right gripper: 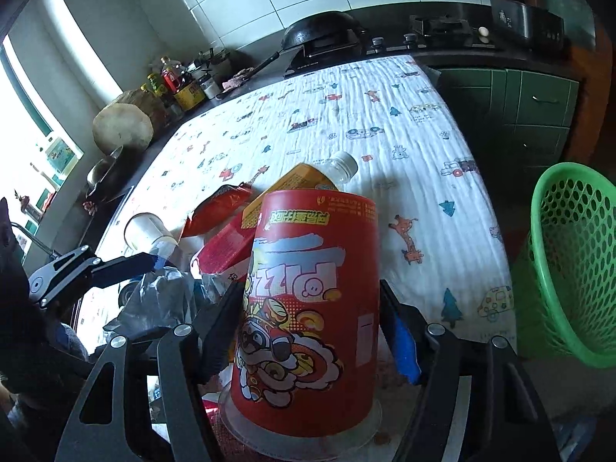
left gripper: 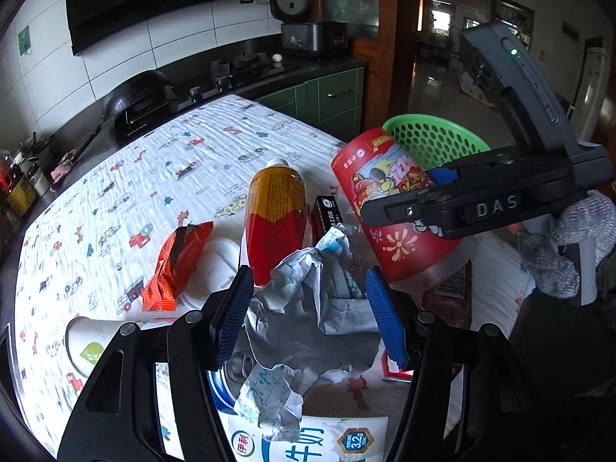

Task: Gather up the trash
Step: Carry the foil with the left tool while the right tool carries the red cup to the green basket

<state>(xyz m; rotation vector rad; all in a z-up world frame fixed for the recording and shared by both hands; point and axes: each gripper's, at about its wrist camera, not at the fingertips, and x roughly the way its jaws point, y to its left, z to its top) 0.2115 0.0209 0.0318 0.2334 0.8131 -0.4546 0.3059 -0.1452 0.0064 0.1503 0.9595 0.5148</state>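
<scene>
Midway through the pickup step, working two pieces at once. Gripping a crumpled wrapper (left gripper: 308,308) in the left tool (left gripper: 310,288), both pads pressed into the paper, on the far side of the red cup (right gripper: 312,346) from the green basket (right gripper: 569,269) and above a milk carton (left gripper: 308,442). Straddling the red cup with the right tool (right gripper: 312,285), jaws apart and apparently not yet clamped (a sliver of gap on the basket side); standing upside down on the counter (left gripper: 192,146), near the basket. Next, probably: close on the cup's wall gently enough not to crush it, lift, swing both loads toward the basket, release over its mouth. Left to fetch, farther from the basket: bottle (left gripper: 275,208), orange packet (left gripper: 177,265), paper cup (left gripper: 92,342).
</scene>
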